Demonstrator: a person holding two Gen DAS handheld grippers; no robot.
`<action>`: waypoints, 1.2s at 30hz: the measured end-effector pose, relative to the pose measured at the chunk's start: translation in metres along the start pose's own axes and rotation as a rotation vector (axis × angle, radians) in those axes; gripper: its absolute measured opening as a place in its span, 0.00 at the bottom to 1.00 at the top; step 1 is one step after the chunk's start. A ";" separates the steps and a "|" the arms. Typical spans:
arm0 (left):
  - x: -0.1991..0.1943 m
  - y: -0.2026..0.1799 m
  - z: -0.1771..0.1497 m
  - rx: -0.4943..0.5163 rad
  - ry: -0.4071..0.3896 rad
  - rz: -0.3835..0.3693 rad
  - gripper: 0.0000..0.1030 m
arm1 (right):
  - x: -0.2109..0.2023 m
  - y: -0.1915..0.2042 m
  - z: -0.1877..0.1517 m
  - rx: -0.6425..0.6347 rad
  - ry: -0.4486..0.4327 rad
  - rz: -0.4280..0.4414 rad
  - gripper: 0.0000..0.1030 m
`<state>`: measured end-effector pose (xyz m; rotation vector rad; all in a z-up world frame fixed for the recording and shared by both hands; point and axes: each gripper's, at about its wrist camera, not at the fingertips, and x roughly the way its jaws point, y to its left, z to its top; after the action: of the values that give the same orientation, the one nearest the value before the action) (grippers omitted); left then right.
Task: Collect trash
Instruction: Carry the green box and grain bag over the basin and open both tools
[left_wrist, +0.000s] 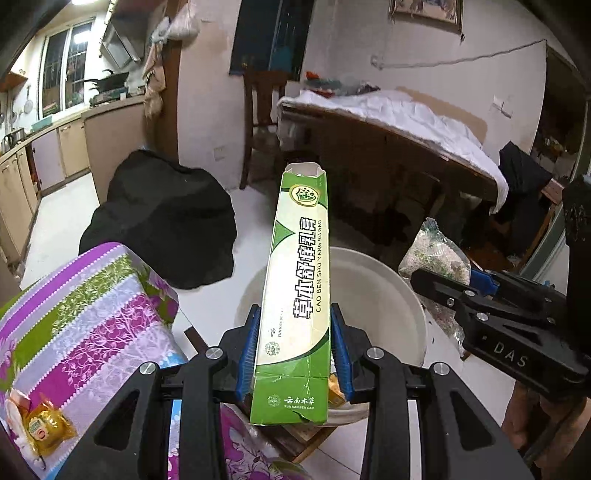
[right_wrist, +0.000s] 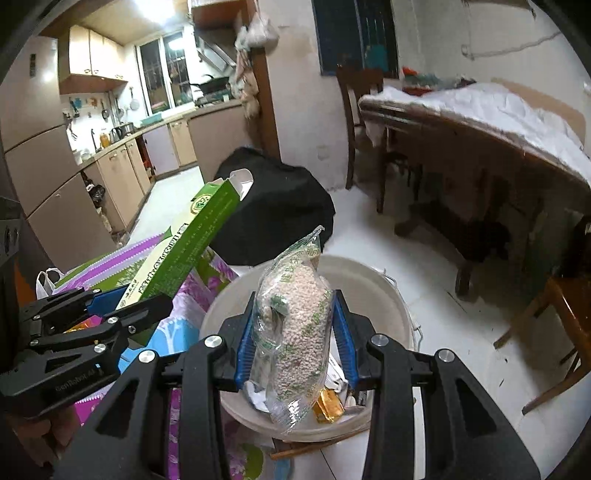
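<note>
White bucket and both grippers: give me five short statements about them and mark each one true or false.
1. The left gripper holds a long green carton between its fingers. True.
2. The right gripper is empty. False: it is shut on a clear bag of pale granules.
3. The white bucket lies below both held items. True.
4. The white bucket is empty. False: a gold wrapper and some paper scraps already lie inside.
5. The green carton's far end is sealed. False: its end flap stands open.
</note>
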<state>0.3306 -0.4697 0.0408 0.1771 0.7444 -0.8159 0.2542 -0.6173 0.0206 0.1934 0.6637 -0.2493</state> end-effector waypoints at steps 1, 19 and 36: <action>0.002 0.002 -0.001 0.002 0.008 -0.002 0.36 | 0.003 -0.003 0.000 0.005 0.014 0.002 0.35; 0.060 0.002 -0.014 -0.010 0.131 -0.012 0.36 | 0.032 -0.035 -0.004 0.050 0.089 0.005 0.35; 0.064 0.005 -0.013 -0.008 0.133 0.005 0.36 | 0.034 -0.033 -0.004 0.034 0.094 0.002 0.36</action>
<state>0.3563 -0.4991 -0.0122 0.2276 0.8718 -0.8014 0.2684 -0.6536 -0.0067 0.2396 0.7525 -0.2511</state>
